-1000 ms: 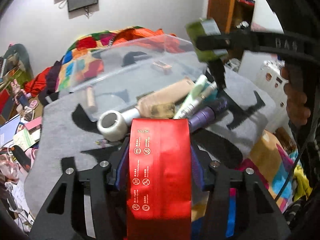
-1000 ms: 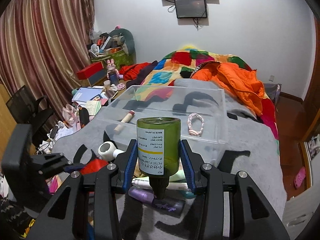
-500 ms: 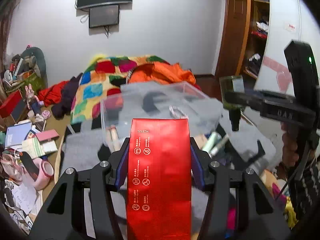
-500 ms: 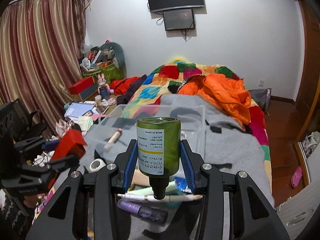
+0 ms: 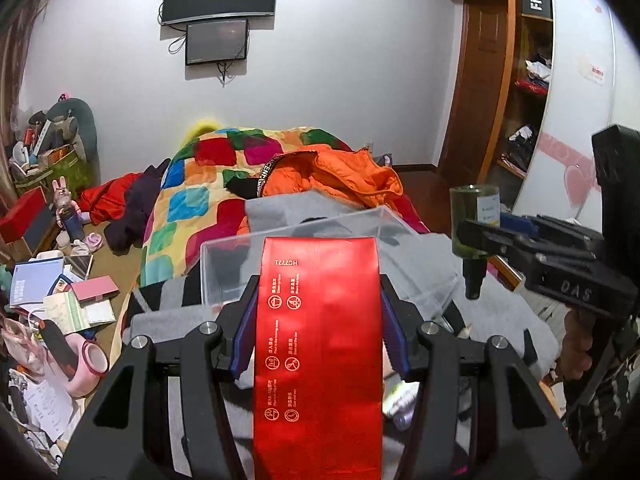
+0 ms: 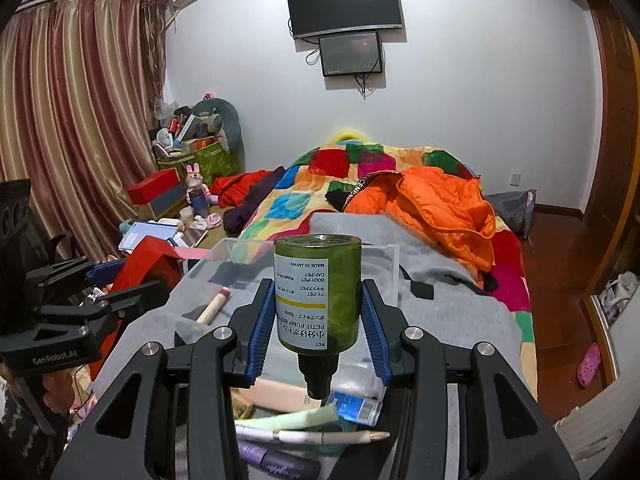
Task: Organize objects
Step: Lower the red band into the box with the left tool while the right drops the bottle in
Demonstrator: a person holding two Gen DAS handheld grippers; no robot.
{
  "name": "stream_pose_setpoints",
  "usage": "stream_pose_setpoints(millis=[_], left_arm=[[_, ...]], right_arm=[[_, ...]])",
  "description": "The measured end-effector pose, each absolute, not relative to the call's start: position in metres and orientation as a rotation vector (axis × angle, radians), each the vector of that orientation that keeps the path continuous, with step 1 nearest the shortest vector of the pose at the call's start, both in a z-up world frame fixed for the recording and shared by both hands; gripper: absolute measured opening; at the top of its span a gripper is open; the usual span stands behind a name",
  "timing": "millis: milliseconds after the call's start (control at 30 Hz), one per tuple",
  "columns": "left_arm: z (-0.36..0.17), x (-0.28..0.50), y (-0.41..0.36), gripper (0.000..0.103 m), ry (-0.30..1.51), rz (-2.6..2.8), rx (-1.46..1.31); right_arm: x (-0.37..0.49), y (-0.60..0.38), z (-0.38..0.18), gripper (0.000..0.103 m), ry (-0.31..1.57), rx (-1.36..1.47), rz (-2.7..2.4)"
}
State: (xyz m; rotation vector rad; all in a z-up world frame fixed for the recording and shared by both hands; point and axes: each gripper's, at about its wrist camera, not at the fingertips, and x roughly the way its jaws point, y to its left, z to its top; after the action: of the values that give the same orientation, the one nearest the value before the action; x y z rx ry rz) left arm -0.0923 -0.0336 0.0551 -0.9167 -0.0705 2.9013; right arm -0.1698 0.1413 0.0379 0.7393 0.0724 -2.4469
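My left gripper (image 5: 318, 328) is shut on a tall red box (image 5: 318, 344) and holds it in the air before the clear plastic bin (image 5: 224, 280). The red box also shows in the right wrist view (image 6: 146, 264). My right gripper (image 6: 318, 336) is shut on a green pump bottle (image 6: 318, 296), held upside down above the clear bin (image 6: 384, 264). The green bottle also shows in the left wrist view (image 5: 474, 222). A small tube (image 6: 214, 308) lies inside the bin. Tubes and a pen (image 6: 328, 436) lie on the grey blanket (image 6: 452, 304) below my right gripper.
An orange jacket (image 6: 440, 208) and a patchwork quilt (image 6: 304, 200) lie on the bed behind the bin. Books, boxes and clutter (image 5: 60, 292) cover the floor at left. A wooden shelf unit (image 5: 516, 100) stands at right.
Both grippers have risen with their objects. The pile of tubes has dropped below view in the left wrist view, and the room beyond the bin has come into sight.
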Motion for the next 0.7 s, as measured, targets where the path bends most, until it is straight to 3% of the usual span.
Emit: stream_pose_setpoints(millis=[700], left_arm=[[0.024,-0.178,-0.041,0.054,-0.016,2.944,-1.055]], right_arm=[[-0.225,0.112,0.002,0.039,0.148,0.849,-2.433]])
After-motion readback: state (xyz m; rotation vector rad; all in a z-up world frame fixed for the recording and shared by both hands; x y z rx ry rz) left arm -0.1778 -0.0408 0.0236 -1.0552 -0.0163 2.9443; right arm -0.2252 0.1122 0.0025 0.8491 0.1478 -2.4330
